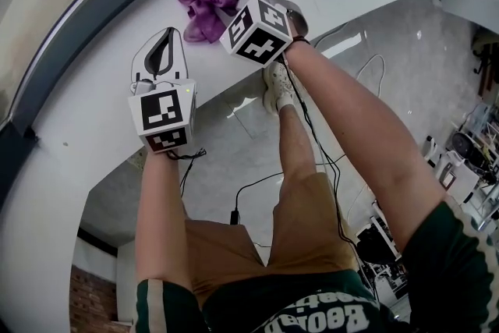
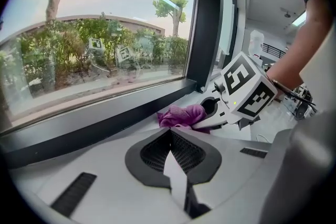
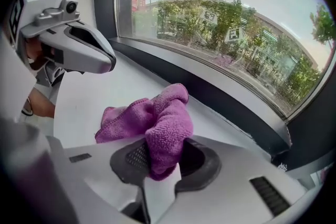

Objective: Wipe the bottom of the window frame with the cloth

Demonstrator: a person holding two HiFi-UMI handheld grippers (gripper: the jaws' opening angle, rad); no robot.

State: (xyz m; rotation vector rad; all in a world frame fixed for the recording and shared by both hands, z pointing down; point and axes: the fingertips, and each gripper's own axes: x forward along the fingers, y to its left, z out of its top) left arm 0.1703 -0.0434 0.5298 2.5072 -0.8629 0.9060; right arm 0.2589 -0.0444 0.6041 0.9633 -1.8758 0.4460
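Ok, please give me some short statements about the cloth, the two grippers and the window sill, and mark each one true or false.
1. The right gripper holds the purple cloth between its jaws. True.
2. The jaws of the left gripper stand wide apart. False: they are together, and nothing is between them.
3. The free part of the cloth rests on the white sill, in front of the dark window frame. True.
4. The cloth is folded flat and neat. False: it is bunched up.
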